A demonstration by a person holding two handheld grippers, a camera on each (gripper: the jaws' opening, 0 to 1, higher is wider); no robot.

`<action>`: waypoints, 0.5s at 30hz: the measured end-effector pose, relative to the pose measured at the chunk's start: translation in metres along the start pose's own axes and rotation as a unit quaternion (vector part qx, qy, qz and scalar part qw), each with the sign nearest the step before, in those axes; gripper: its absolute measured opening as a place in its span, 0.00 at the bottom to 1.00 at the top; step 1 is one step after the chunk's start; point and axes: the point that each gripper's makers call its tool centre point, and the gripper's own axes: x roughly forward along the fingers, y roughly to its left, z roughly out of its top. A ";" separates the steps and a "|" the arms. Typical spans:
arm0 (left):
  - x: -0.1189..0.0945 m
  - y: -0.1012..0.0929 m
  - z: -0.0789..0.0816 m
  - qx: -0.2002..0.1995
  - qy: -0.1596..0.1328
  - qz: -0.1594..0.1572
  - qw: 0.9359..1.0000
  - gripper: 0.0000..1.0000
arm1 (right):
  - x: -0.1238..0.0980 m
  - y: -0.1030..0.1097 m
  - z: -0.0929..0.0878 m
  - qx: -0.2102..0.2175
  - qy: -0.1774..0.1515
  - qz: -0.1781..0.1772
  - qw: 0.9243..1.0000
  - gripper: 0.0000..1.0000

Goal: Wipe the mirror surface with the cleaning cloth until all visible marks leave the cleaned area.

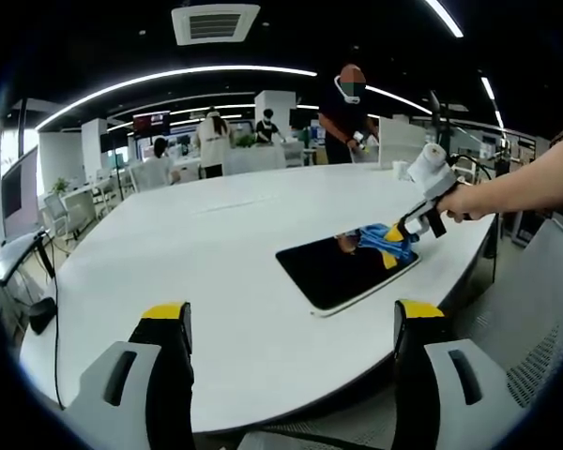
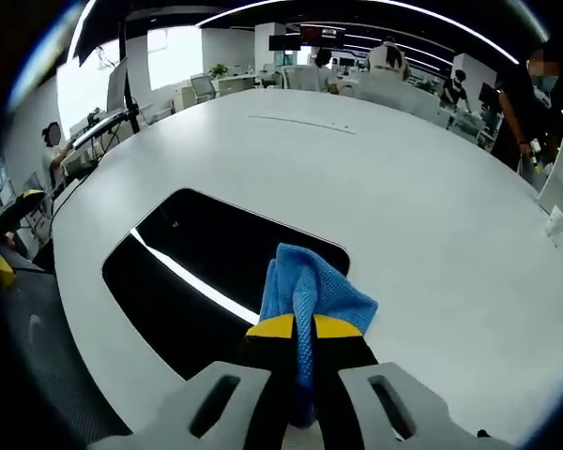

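**Soft cloth pinched, flat glass mirror under it**

Left gripper view: your left gripper hung wide open, holding nothing, near the round white table edge. The dark rectangular mirror lay flat ahead; the right gripper pressed the blue microfibre cloth at its far corner.

Right gripper view: right gripper jaws were clamped narrow on the cloth, w/ the cloth on the mirror edge. Cloth looked light, floppy; grip at the bunched middle. Mirror prob. fragile, slick; press gently.
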 end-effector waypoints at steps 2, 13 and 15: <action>0.000 0.000 0.000 0.000 0.001 0.000 1.000 0.87 | -0.001 0.001 -0.001 0.006 -0.001 0.001 1.000 0.00; 0.000 0.000 0.000 0.000 0.000 -0.001 1.000 0.87 | -0.011 0.011 -0.009 0.009 -0.009 0.002 1.000 0.00; 0.000 0.000 0.000 0.000 -0.001 -0.001 1.000 0.87 | -0.014 0.015 -0.011 0.010 -0.010 0.001 1.000 0.00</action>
